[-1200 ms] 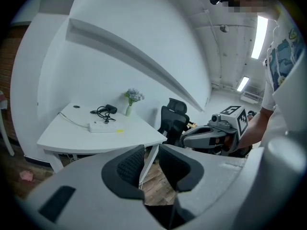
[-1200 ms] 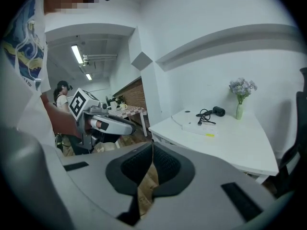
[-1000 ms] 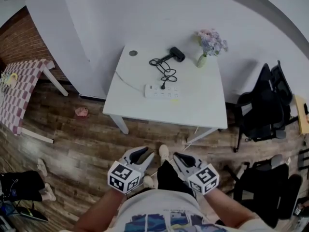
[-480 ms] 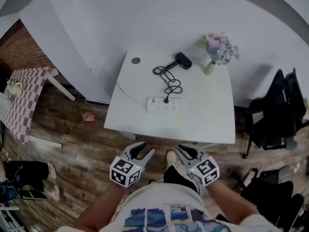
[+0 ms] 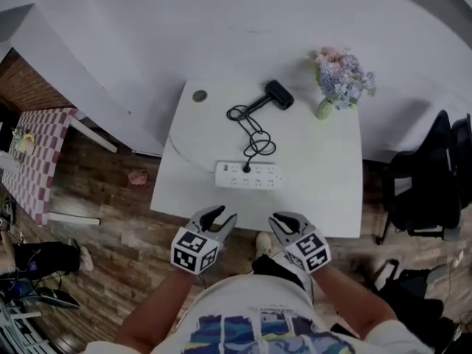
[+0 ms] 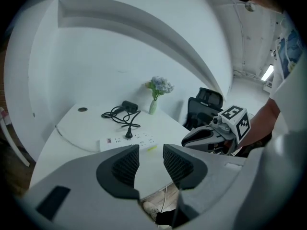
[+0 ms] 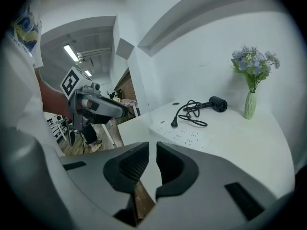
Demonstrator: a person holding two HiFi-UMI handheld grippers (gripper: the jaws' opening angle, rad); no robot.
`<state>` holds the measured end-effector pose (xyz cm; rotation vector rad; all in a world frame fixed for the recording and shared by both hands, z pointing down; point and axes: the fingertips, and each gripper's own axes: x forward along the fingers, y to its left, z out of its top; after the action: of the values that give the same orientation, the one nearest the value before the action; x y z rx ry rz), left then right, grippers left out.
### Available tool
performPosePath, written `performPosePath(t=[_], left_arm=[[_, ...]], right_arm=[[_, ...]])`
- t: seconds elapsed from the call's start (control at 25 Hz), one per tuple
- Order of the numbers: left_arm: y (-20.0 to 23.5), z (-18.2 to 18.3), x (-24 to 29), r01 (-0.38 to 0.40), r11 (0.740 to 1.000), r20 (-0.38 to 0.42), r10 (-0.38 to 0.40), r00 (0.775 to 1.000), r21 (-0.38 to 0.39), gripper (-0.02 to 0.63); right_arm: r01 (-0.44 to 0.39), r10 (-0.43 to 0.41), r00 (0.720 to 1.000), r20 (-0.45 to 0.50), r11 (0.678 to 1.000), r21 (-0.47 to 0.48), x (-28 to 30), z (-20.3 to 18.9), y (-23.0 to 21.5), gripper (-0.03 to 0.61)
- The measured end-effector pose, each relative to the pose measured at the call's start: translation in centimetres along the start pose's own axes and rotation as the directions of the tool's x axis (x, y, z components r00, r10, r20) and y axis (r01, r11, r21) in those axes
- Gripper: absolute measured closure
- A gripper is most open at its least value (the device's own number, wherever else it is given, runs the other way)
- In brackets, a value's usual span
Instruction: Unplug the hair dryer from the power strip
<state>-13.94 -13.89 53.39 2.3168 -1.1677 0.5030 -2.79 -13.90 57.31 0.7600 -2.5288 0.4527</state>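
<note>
A white power strip (image 5: 248, 175) lies near the front of a white table (image 5: 324, 190). A black plug (image 5: 246, 169) sits in it. Its coiled black cord (image 5: 251, 127) runs back to a black hair dryer (image 5: 279, 94). Both grippers hover at the table's near edge, short of the strip. My left gripper (image 5: 223, 217) is open; its jaws have just been opening and nothing is between them. My right gripper (image 5: 279, 220) shows a narrow gap, also empty. The left gripper view has the strip (image 6: 129, 140) beyond the jaws, and the right gripper view has the strip (image 7: 184, 135) ahead too.
A vase of flowers (image 5: 341, 80) stands at the table's back right, a round grommet (image 5: 200, 95) at back left. Black office chairs (image 5: 428, 190) crowd the right side. A checkered table (image 5: 37, 153) stands far left on the wooden floor (image 5: 110, 220). The wall is behind.
The table has come closer in the head view as both grippers moved forward to its near edge. The left jaws stand wider than before.
</note>
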Motion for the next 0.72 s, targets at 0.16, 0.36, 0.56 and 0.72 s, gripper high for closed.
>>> performPosePath(t=[0.16,0.36,0.56,0.72], left_arm=[[1.0,1.2,3.2,-0.015,1.000,-0.028,0.015,0.999,0.014,0.472],[2.5,2.6,6.9,-0.032,0.999,-0.043,0.033,0.999,0.031,0.472],[4.3,3.1,9.2,-0.022,0.999,-0.061,0.024,0.998,0.036,0.472],[5.4,2.9,10.9,0.016,0.998,-0.098,-0.010,0.995,0.057,0.472]], right_arm=[[-0.021,0.021,0.999,-0.024,1.000,-0.013,1.5,-0.1,-2.6,0.545],[-0.040,0.038,0.998,-0.041,0.999,-0.034,3.4,-0.2,-5.5,0.549],[-0.014,0.013,0.999,-0.050,1.000,-0.024,5.4,-0.3,-7.0,0.551],[0.042,-0.042,0.997,-0.063,0.999,-0.002,6.7,-0.3,-8.4,0.573]])
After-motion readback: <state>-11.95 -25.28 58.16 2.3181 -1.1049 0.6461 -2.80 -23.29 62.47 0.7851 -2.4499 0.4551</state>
